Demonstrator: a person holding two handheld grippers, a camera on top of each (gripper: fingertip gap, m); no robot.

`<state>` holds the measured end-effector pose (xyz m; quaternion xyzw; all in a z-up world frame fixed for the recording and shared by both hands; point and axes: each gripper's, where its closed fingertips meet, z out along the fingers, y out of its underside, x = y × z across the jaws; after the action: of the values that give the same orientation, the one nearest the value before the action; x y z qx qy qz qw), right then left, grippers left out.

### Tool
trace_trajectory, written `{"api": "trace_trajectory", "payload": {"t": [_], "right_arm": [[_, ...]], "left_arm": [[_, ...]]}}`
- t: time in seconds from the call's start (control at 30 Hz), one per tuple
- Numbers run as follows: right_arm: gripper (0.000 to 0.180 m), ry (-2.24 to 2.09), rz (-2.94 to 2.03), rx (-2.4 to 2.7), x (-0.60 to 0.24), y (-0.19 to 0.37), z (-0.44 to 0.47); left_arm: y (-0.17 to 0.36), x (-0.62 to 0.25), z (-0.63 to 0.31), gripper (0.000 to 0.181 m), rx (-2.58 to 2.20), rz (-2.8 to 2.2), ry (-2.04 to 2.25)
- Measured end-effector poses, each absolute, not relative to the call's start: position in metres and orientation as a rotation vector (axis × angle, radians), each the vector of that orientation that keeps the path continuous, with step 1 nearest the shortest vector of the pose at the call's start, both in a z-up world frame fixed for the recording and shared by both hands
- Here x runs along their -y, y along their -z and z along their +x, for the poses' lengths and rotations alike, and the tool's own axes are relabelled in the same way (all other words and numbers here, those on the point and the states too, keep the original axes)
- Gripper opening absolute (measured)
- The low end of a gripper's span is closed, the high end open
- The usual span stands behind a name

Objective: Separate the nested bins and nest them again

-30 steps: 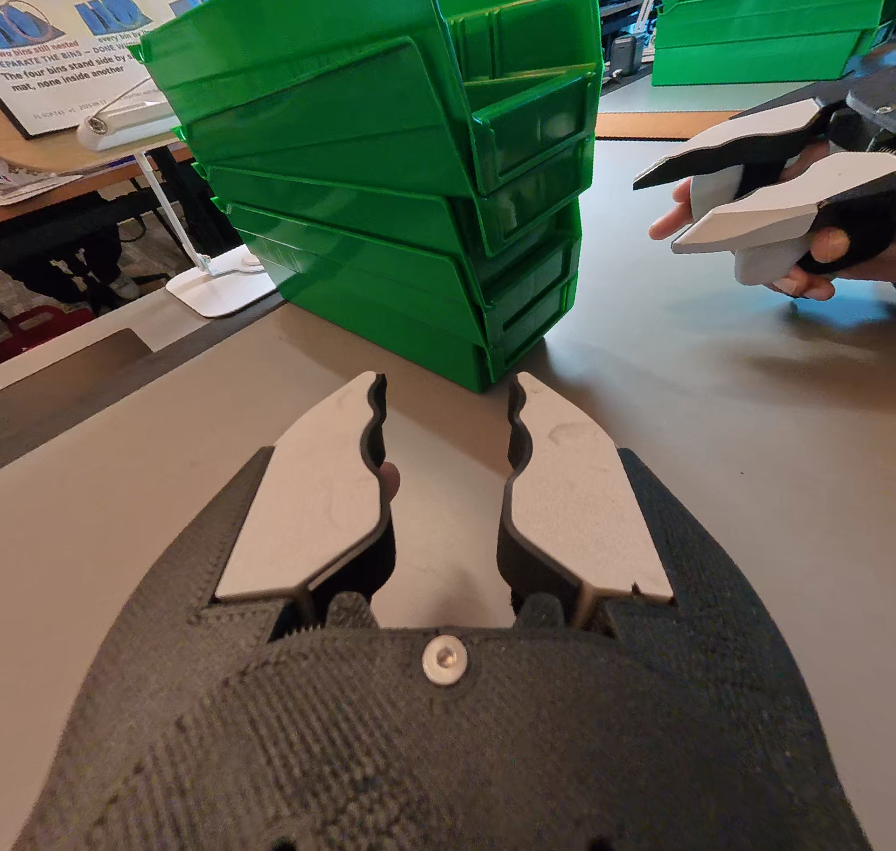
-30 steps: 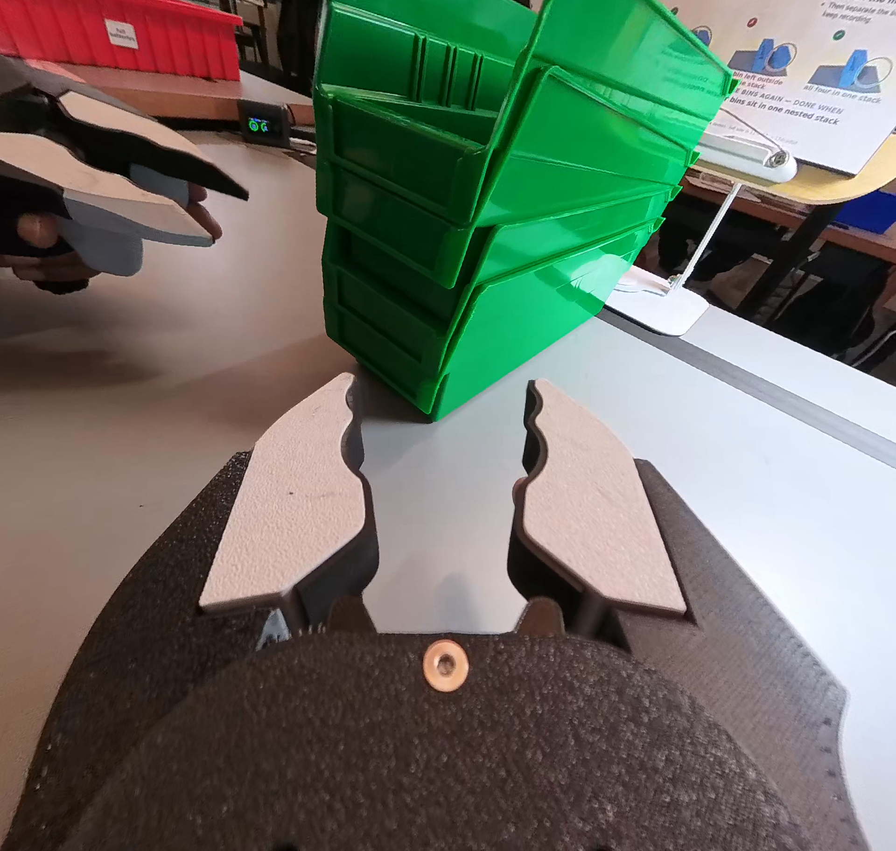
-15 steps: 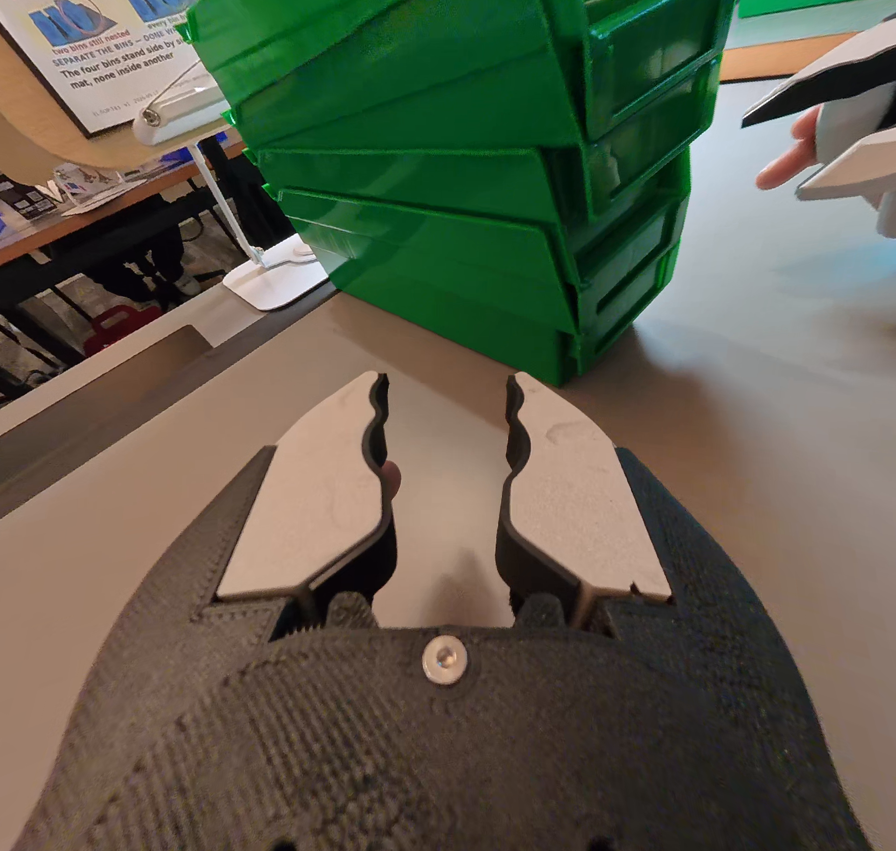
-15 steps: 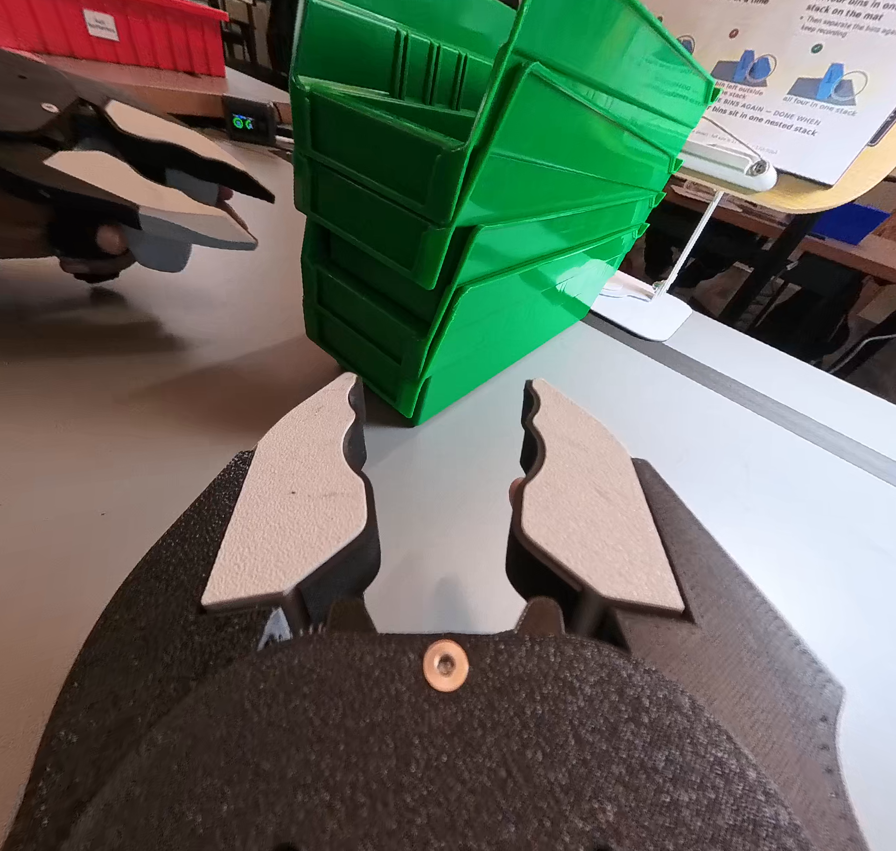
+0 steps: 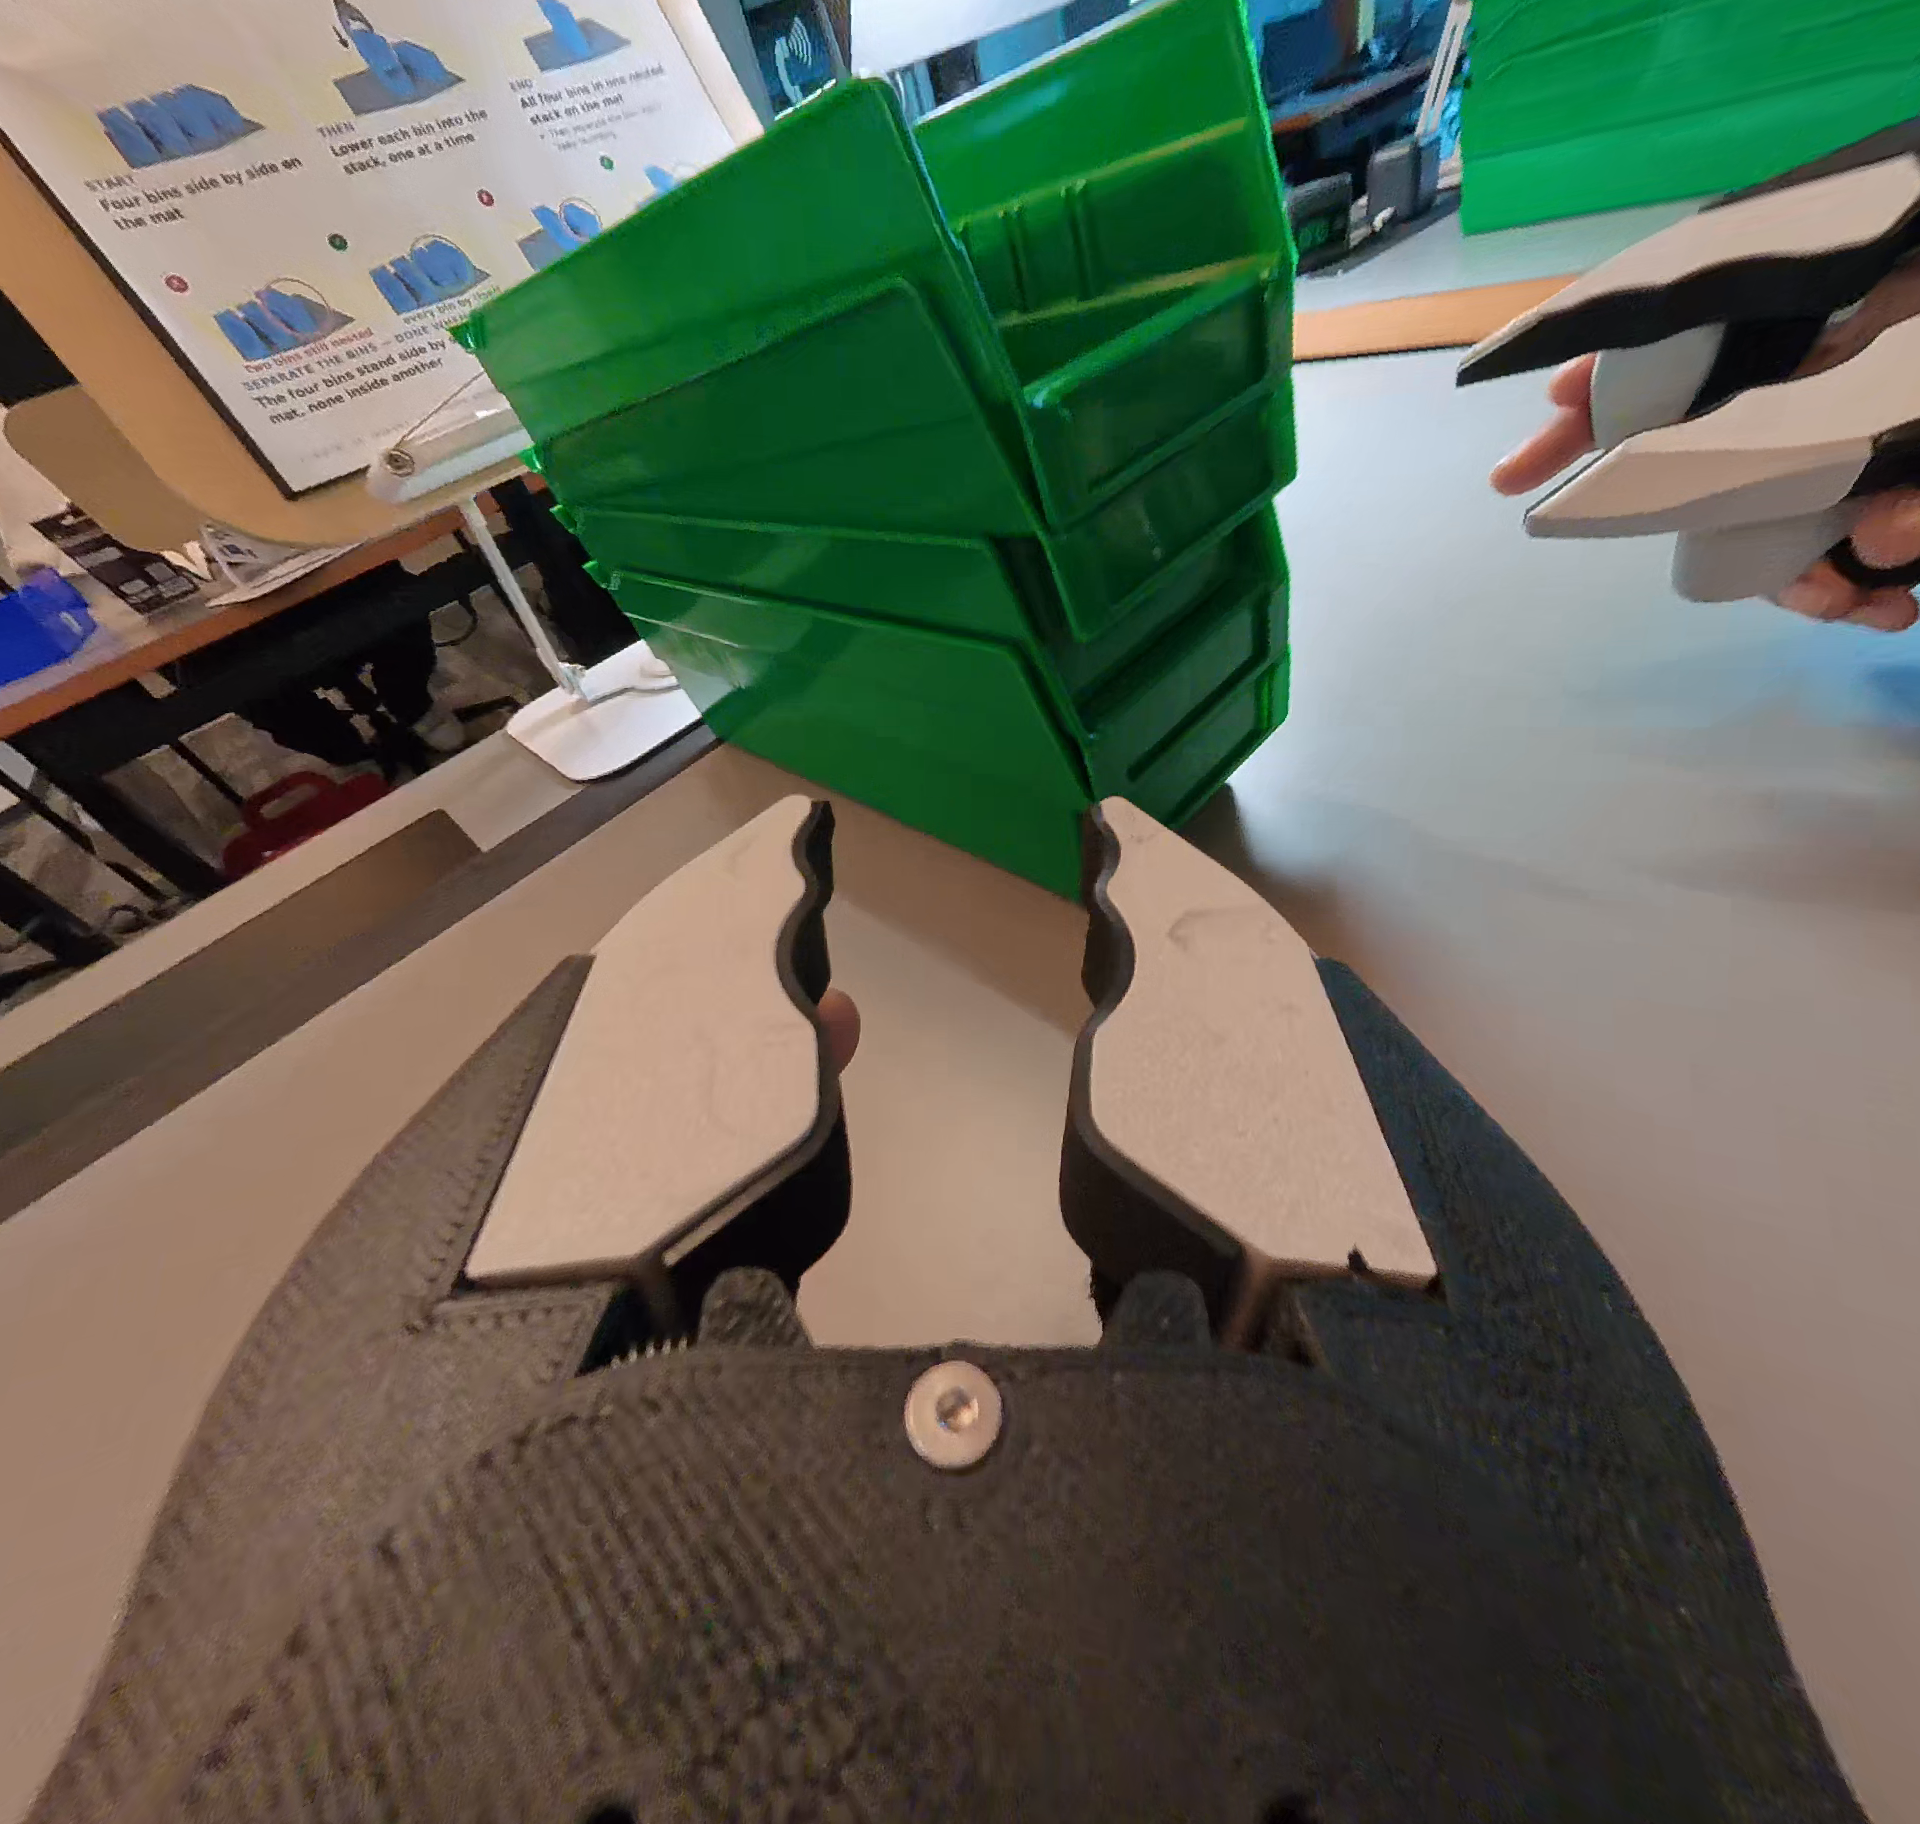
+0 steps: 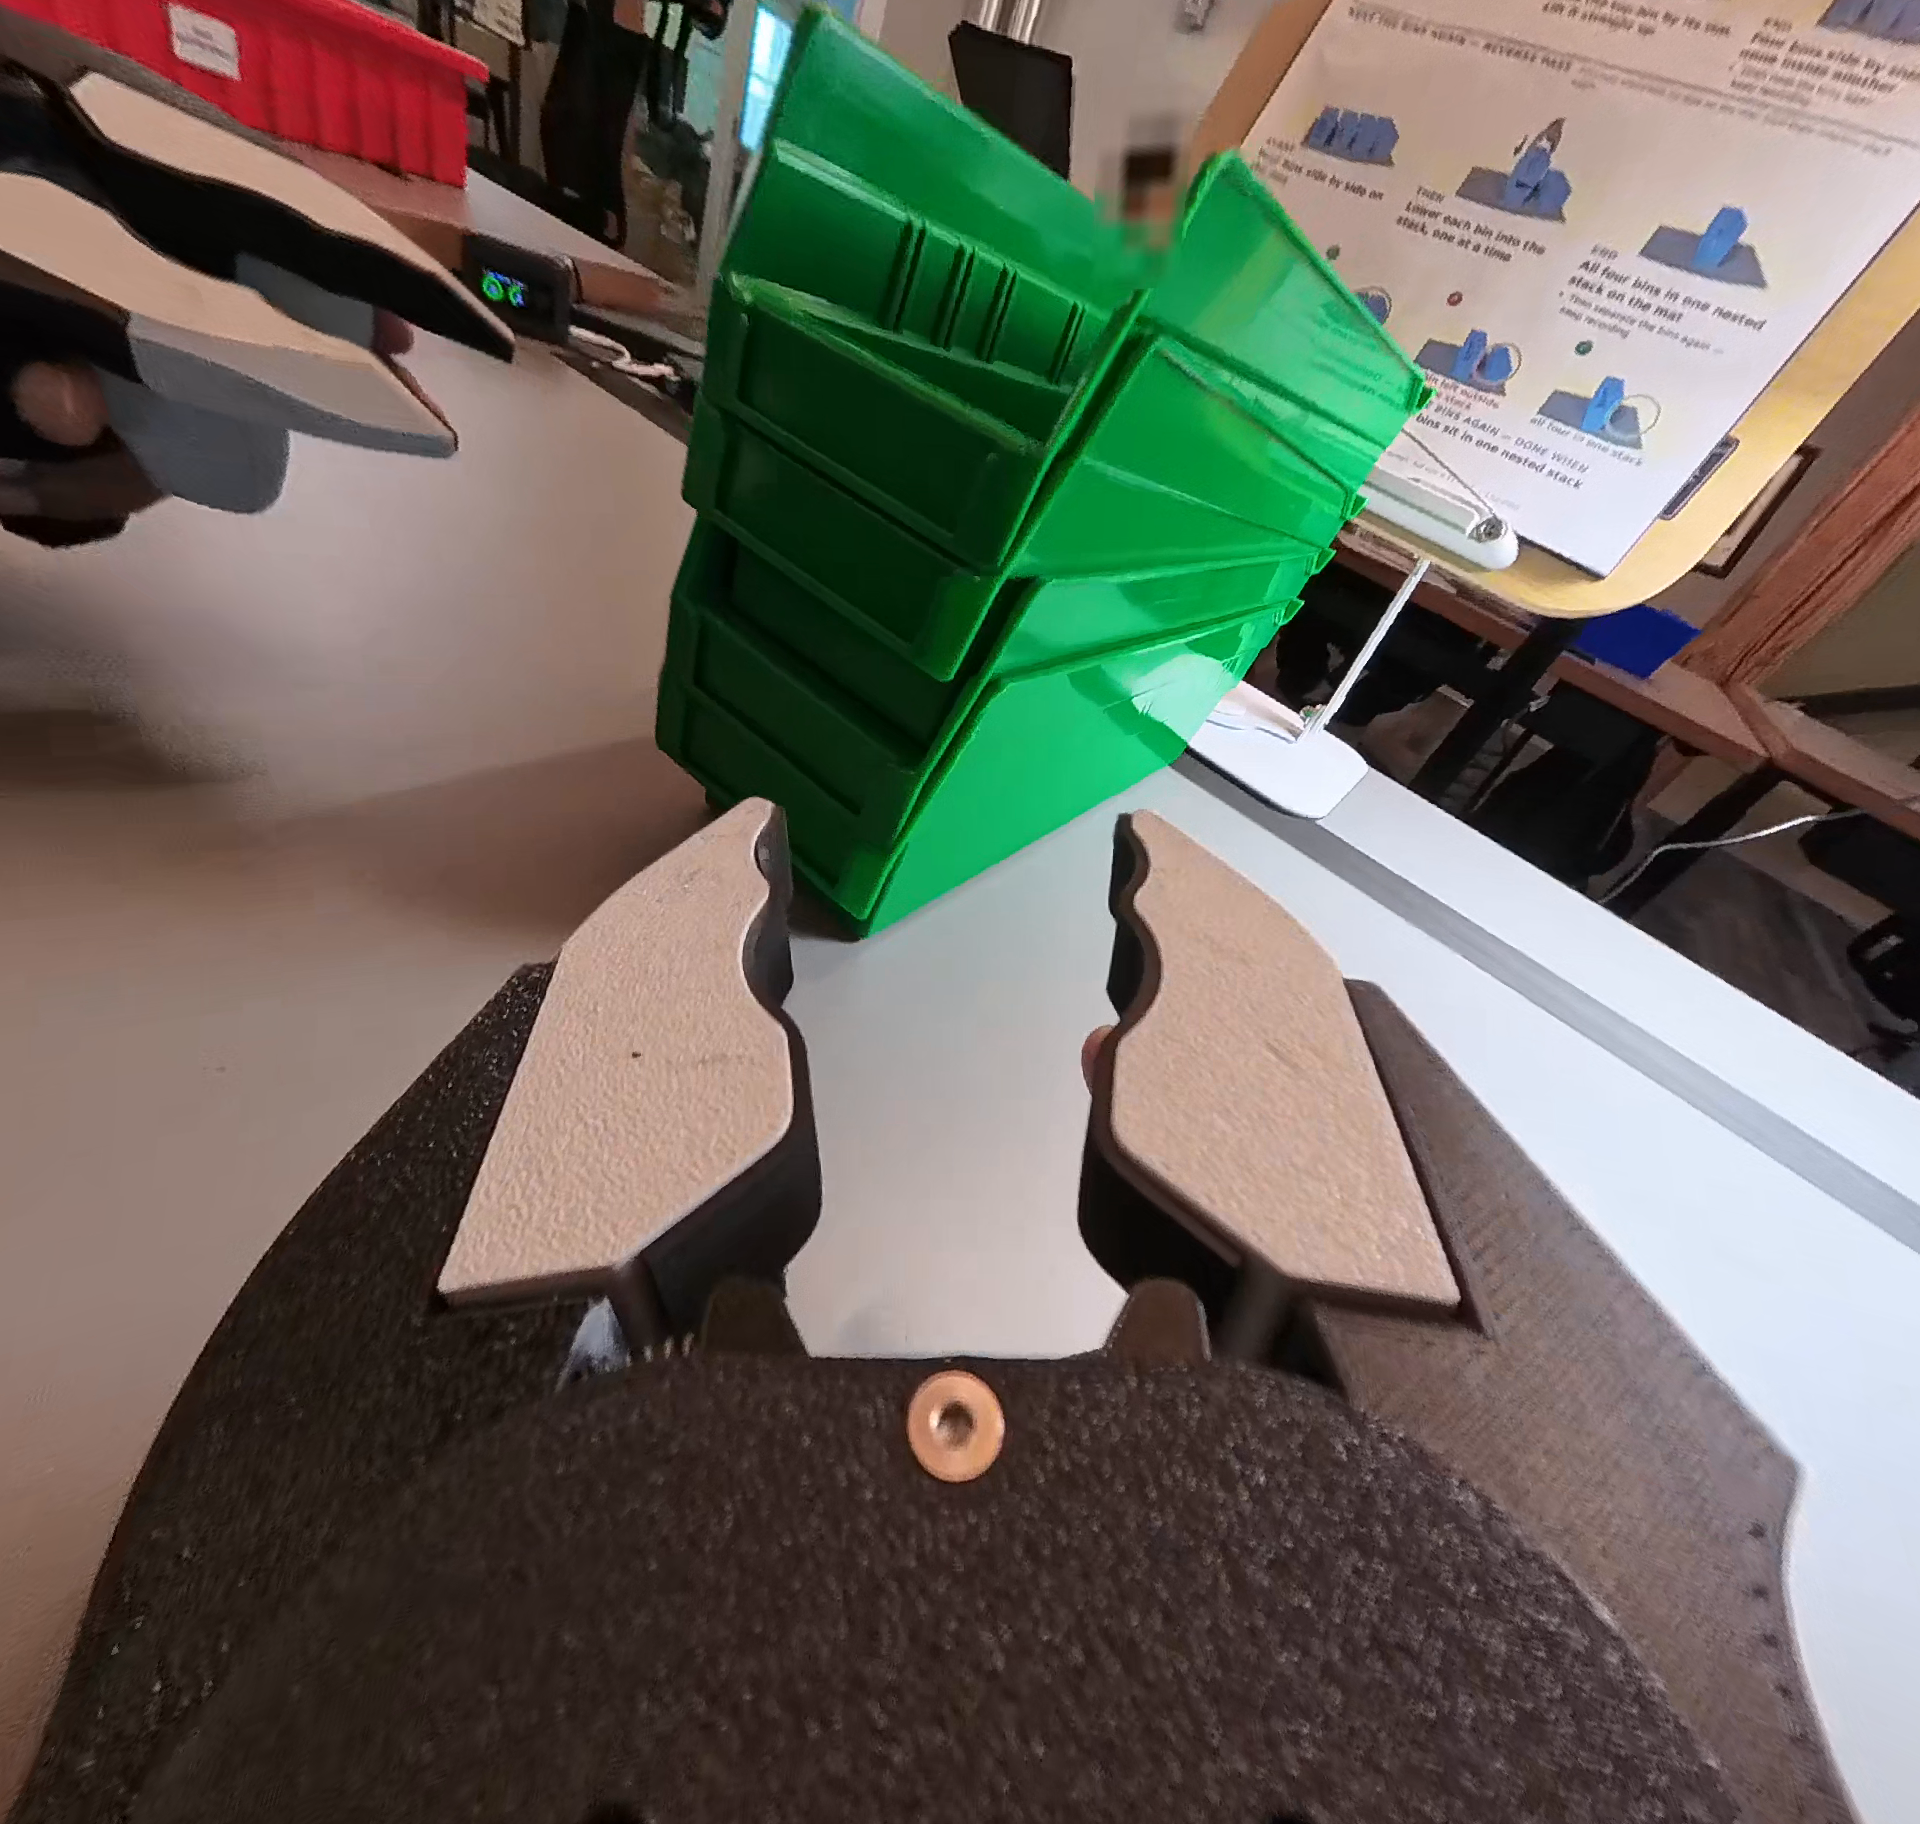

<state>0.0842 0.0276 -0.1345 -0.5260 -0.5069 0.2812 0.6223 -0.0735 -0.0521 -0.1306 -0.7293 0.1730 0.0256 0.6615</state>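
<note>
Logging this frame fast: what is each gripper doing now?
Left gripper: open, empty, near the green bin stack.
Right gripper: open, empty, also clear of the stack.

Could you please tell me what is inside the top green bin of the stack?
Only the top green bin's ribbed inner wall shows, and nothing lies against it. The bin's floor is hidden by its own front wall.
</note>
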Motion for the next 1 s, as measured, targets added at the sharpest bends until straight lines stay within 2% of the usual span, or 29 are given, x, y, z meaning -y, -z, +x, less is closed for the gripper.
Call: {"api": "trace_trajectory", "payload": {"t": [0.33, 0.43, 0.63, 0.73, 0.87, 1.0], "right_arm": [[0.052, -0.734, -1.110, 1.223, -0.006, 0.107, 0.069], [0.039, -0.718, -0.994, 1.271, 0.010, 0.077, 0.061], [0.048, -0.505, -0.995, 1.610, 0.020, 0.055, 0.016], [0.055, -0.268, -0.999, 1.888, 0.011, 0.070, 0.001], [0.055, -0.023, -1.043, 2.162, -0.001, 0.095, -0.011], [0.046, 0.136, -1.141, 2.282, -0.021, 0.114, -0.017]], "left_arm": [[0.136, 0.035, -0.049, 0.046, -0.435, -1.675, 0.088], [0.132, 0.030, -0.042, 0.045, -0.456, -1.664, 0.106], [0.117, 0.010, -0.039, 0.043, -0.457, -1.649, 0.117], [0.122, 0.002, -0.034, 0.047, -0.477, -1.694, 0.115], [0.120, -0.009, -0.030, 0.056, -0.475, -1.709, 0.095], [0.119, -0.014, -0.031, 0.055, -0.478, -1.712, 0.059]]}}
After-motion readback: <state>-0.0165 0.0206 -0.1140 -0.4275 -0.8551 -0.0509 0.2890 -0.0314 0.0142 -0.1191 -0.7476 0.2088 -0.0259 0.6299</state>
